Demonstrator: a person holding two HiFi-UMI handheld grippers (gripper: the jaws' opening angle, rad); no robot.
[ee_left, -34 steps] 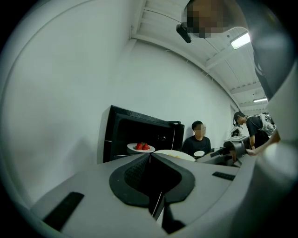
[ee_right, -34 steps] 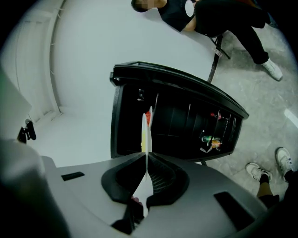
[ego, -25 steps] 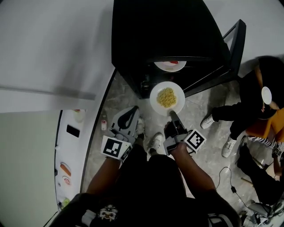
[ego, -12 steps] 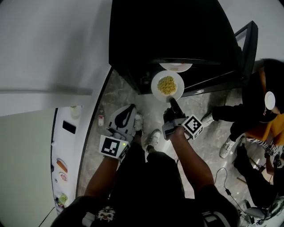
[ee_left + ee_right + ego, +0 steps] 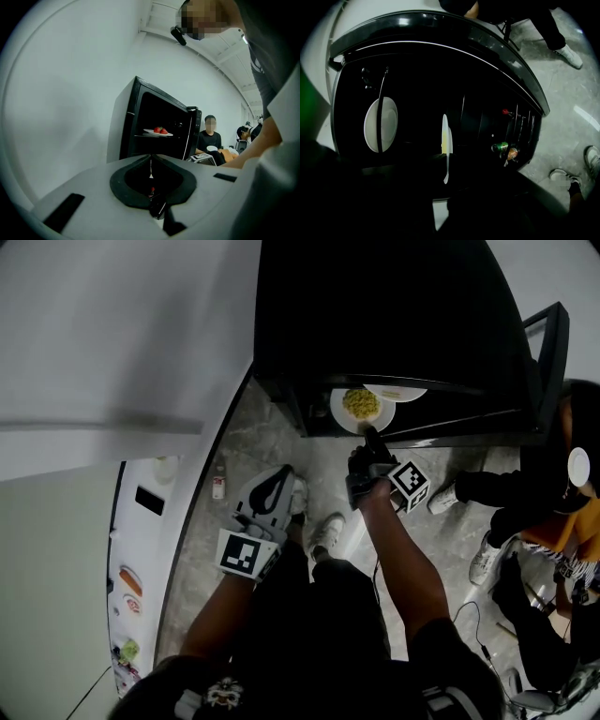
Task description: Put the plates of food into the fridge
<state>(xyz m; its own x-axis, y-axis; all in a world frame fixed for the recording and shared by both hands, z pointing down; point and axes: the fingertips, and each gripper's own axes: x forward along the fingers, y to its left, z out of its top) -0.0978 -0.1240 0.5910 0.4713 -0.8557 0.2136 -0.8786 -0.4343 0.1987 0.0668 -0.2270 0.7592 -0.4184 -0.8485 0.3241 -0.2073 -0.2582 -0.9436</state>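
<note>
Clamping of the round, glossy white plate at its rim by the right gripper is observed; the left gripper is closed, empty.

Black fridge; white plate of yellow food ahead of right tool; black-and-white squares on its cube; grey mottled floor.

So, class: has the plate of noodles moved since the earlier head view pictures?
Yes. Held in the right tongs, the plate of noodles has gone from over the floor partly into the open fridge.
</note>
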